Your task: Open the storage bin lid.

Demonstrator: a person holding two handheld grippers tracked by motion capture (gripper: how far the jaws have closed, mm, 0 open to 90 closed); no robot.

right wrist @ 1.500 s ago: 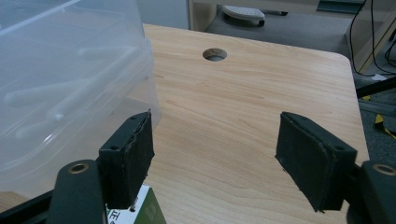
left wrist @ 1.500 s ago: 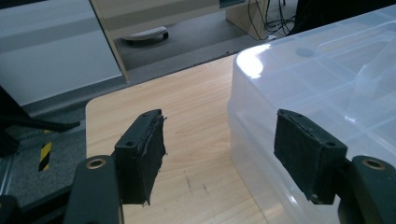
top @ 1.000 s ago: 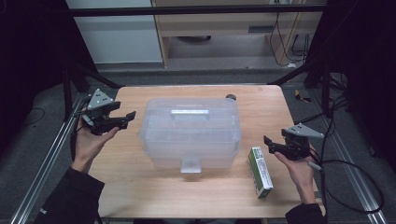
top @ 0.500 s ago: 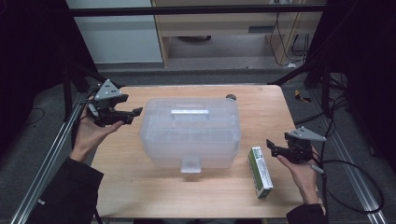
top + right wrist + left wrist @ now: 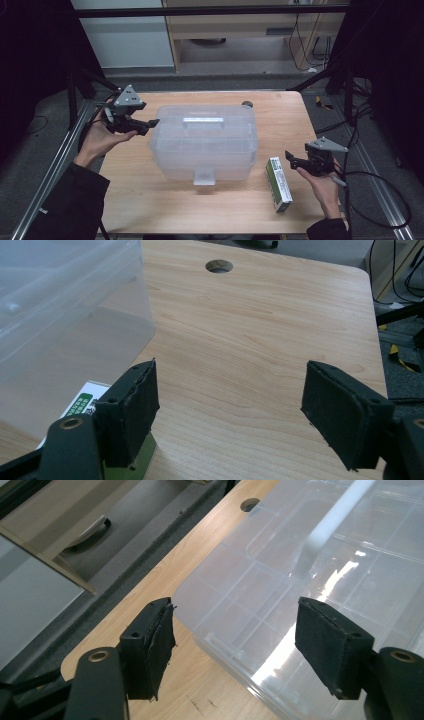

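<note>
L gripper (image 5: 150, 123) jaws spread, at left edge of clear plastic box (image 5: 205, 142), empty. R gripper (image 5: 290, 159) jaws spread, empty, just beside green-white carton (image 5: 279, 183) on table (image 5: 280, 115).

Translucent clear storage box (image 5: 203, 145), green-and-white carton (image 5: 279, 183), pale wood-grain table (image 5: 280, 120), black tongs with grey plates.

Left gripper (image 5: 150, 123) raised at table's left edge, jaws wide apart, empty, pointing rightward; left hand (image 5: 102, 137) cupped beneath it. Right gripper (image 5: 289, 158) low at right side, jaws spread, empty; right hand (image 5: 320, 182) gripping from behind.
</note>
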